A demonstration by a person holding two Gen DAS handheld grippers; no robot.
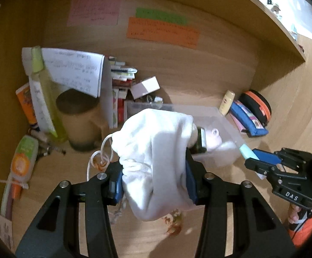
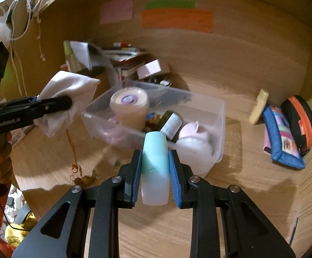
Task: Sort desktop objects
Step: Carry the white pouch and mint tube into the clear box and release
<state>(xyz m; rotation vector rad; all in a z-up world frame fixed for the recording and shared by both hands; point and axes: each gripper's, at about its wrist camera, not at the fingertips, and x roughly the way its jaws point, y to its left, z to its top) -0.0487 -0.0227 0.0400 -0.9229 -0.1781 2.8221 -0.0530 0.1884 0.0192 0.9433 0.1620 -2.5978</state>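
while both grippers are loaded, you are holding them just in front of the clear plastic storage bin (image 2: 217,116), which is sitting in the middle of the wooden desk (image 2: 242,193). your left gripper (image 1: 153,180) is pinching a white drawstring cloth pouch (image 1: 156,150) across its gathered body, so its cord and small orange charm are dangling free below. your right gripper (image 2: 155,167) is clamping a mint-green and frosted-white cylindrical bottle (image 2: 155,157) between its blue pads, the green end pointing at the bin's near wall. the bin is already holding a cream round jar with a purple label (image 2: 129,109), a dark bottle (image 2: 171,124) and a pale pink rounded item (image 2: 193,130), so it looks like the collecting place. judging by that, the bottle needs lifting over the near wall before release. a blue zip pencil case (image 2: 282,137) and a black-and-orange round case (image 2: 300,122) are lying well apart to the right, seemingly unsorted.
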